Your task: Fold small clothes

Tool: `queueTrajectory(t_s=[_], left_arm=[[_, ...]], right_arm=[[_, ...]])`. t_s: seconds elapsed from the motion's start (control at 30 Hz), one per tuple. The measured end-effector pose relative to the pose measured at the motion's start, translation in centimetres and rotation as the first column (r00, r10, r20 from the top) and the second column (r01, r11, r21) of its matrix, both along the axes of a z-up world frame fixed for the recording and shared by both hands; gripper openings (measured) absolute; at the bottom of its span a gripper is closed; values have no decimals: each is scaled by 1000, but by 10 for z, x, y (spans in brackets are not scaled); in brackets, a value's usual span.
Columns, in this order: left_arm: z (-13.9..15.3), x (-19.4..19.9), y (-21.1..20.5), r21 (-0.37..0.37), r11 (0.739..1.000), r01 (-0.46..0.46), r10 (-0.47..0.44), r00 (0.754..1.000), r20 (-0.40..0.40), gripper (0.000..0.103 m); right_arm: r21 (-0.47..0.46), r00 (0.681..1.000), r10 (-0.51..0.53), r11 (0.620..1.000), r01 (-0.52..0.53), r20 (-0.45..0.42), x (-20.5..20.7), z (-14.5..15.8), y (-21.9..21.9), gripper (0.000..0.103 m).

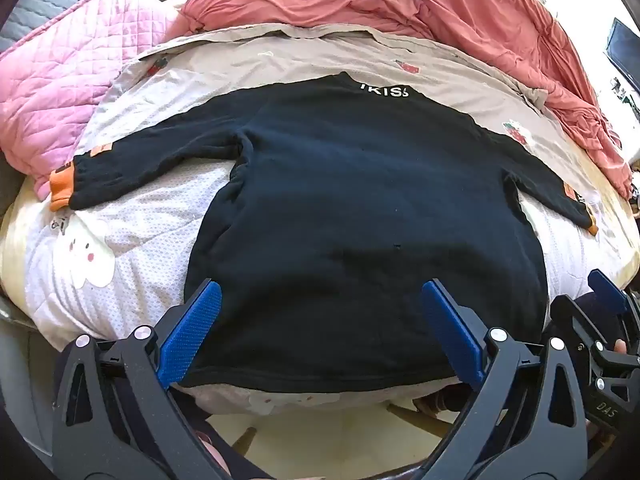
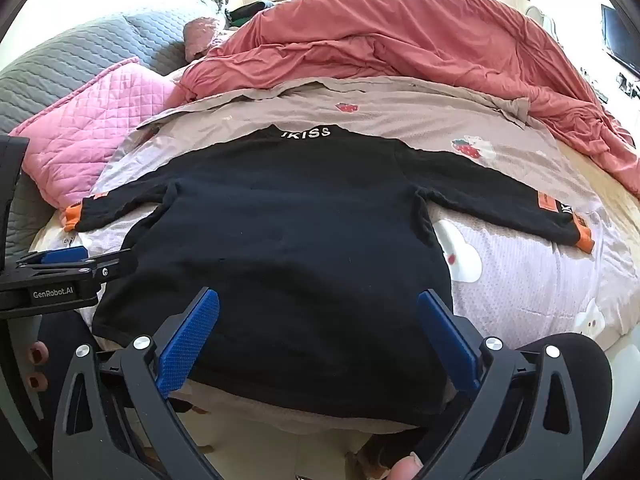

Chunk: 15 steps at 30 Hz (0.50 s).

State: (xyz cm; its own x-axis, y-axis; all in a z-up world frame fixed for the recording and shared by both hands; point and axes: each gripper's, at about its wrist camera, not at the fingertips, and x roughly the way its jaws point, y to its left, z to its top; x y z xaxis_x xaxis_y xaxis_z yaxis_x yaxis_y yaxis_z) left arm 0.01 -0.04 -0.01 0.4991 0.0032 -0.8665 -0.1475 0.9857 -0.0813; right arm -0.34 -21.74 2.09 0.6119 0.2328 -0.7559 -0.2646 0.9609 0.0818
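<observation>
A small black sweatshirt (image 1: 340, 208) (image 2: 288, 240) with orange cuffs and white letters at the collar lies flat on the bed, back up, both sleeves spread out sideways. Its hem is at the near edge of the bed. My left gripper (image 1: 320, 300) hovers over the hem, jaws wide apart, nothing between the blue pads. My right gripper (image 2: 318, 312) hangs open over the hem's right part in the same way. The right gripper (image 1: 608, 300) also shows at the right edge of the left wrist view, and the left gripper (image 2: 68, 264) at the left edge of the right wrist view.
A beige sheet with strawberry prints (image 1: 280, 68) (image 2: 400, 120) covers the bed. A salmon duvet (image 1: 440, 8) (image 2: 440, 40) is bunched at the back, and a pink quilted blanket (image 1: 68, 80) (image 2: 92, 136) lies at the left. Floor and my feet show below the bed edge.
</observation>
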Motion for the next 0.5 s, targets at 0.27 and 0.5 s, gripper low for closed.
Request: queueTrajectory(t_s=[0.27,0.5], left_arm=[[0,0,-1,13,1000,-1,1,1000,10,94],[2,-1,-2,13,1000,-3,3,1000,9,94]], right_arm=[[2,1000,-3,1000,3,3,0,2,1,99],[-1,1000,-3,1000,3,10,-1,3,1,99]])
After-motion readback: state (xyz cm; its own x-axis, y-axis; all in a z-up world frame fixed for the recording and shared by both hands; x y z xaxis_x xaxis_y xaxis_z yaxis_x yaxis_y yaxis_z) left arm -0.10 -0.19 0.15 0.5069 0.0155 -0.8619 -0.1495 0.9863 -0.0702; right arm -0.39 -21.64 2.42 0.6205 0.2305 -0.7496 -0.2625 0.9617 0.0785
